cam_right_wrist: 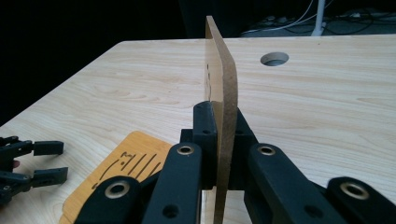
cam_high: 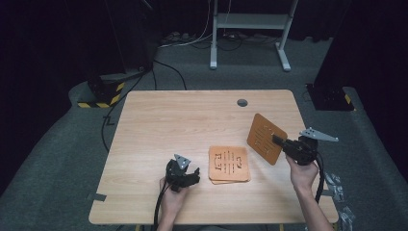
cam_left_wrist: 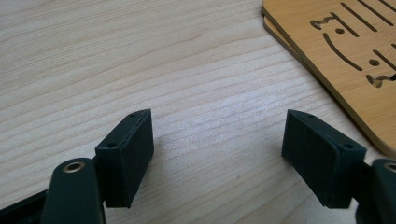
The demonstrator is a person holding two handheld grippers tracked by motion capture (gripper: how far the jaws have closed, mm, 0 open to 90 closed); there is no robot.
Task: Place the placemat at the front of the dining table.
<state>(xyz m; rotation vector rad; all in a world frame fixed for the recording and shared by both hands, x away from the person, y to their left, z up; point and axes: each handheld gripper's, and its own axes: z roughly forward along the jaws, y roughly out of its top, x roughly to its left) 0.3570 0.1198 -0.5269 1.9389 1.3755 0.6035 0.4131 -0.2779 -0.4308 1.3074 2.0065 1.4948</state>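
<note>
high view: the right tongs (cam_high: 275, 139), at the right of the frame, grip a wooden coaster (cam_high: 266, 138) by its edge and hold it tilted above the bench (cam_high: 159, 120). a stack of coasters (cam_high: 229, 164) lies flat at lower centre, apparently two, though the count is hard to tell. the left tongs (cam_high: 195, 174) rest at lower left, just beside the stack, jaws apart and holding nothing.

left gripper view: the left tongs (cam_left_wrist: 219, 154) stand wide open over bare wood; the stack (cam_left_wrist: 345, 60) sits in the upper right corner, not touched.

right gripper view: the right tongs (cam_right_wrist: 223, 135) are clamped on the coaster (cam_right_wrist: 223, 74), seen edge-on and upright at centre. the stack (cam_right_wrist: 123, 177) lies at lower left.

judging by this, one coaster is lifted and in transit; setting it down is left, whether onto the stack or elsewhere.
</note>
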